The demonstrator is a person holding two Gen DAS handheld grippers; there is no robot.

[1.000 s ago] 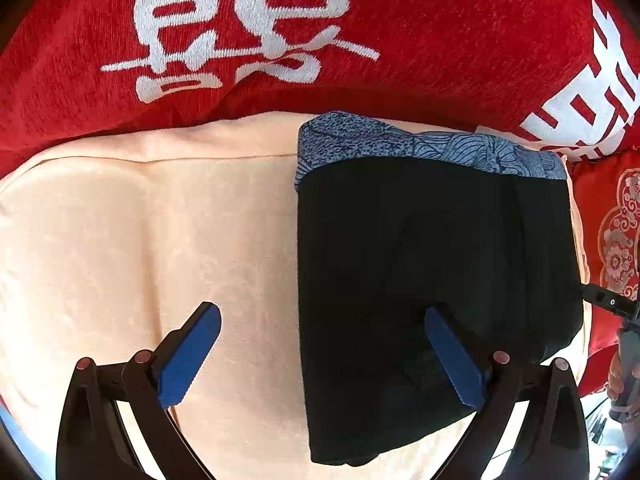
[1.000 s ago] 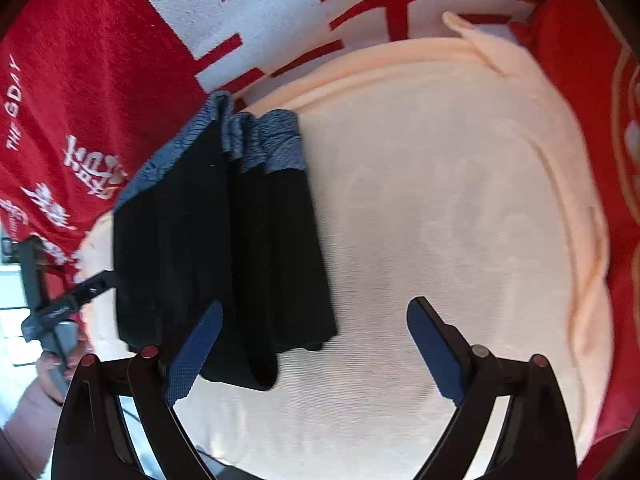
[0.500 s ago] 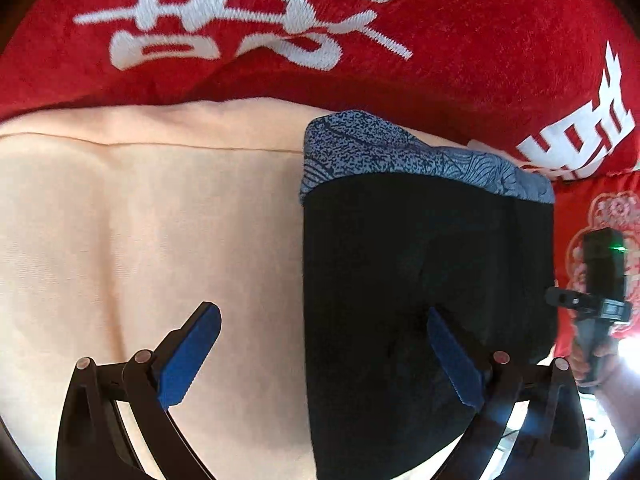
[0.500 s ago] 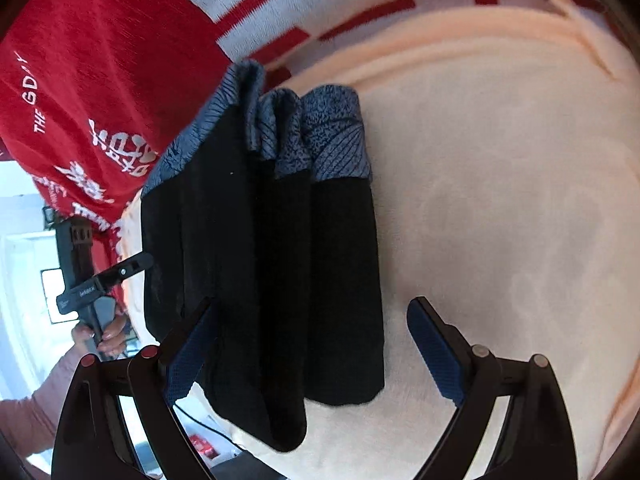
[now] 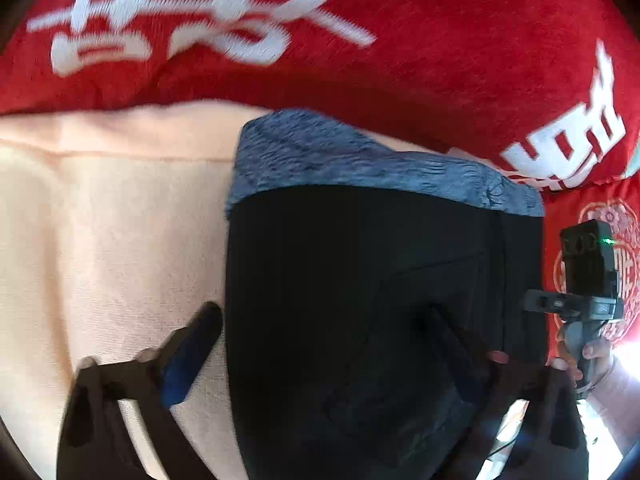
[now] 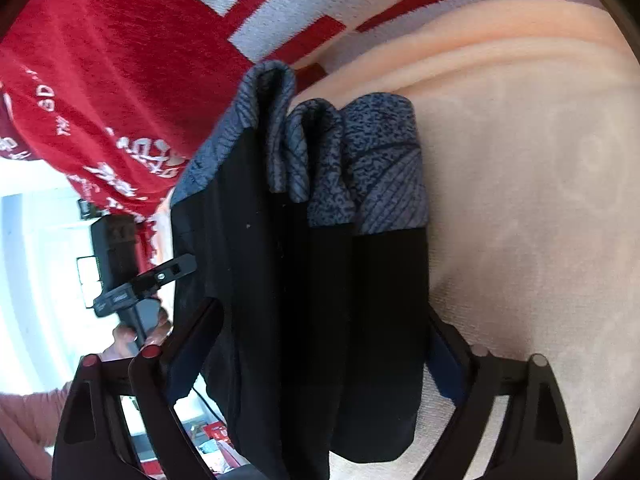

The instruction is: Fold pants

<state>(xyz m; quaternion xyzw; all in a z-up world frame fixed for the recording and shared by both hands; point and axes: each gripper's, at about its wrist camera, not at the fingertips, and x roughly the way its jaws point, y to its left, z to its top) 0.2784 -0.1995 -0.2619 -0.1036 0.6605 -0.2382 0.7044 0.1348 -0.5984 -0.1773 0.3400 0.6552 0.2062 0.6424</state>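
1. Black pants (image 5: 360, 300), folded into narrow stack w/ blue-grey patterned waistband (image 5: 360, 164) at far end, lying on peach towel (image 5: 100, 240); towel spread over red blanket (image 5: 400, 60) w/ big white characters.
2. Left tool (image 5: 324, 332): jaws apart, just been closing. Left finger (image 5: 192, 352) w/ blue pad on the towel side, just beside left long edge of pants; right finger dark and blurred, over the black cloth. So left edge of stack between the two fingers, near end. Cannot tell if pads press on the cloth; looks not clamped yet.
3. Left wrist view blurred, esp. the fingers.
4. Right tool (image 6: 324, 336): jaws apart as well, just been closing. Left finger (image 6: 196, 344) at left side of stack, right finger w/ blue pad at right side, close to right edge. Near end of whole stack between fingers; no clear pinch seen.
5. In right wrist view, pants (image 6: 304, 300) shown as three layers side by side, waistband (image 6: 360, 168) far from tool, pointing to the blanket (image 6: 120, 60).
6. Towel (image 6: 540, 200) free at right of pants.
7. In each view the other tool's handle at outer edge, held by a hand (image 5: 588, 352); sleeve visible.
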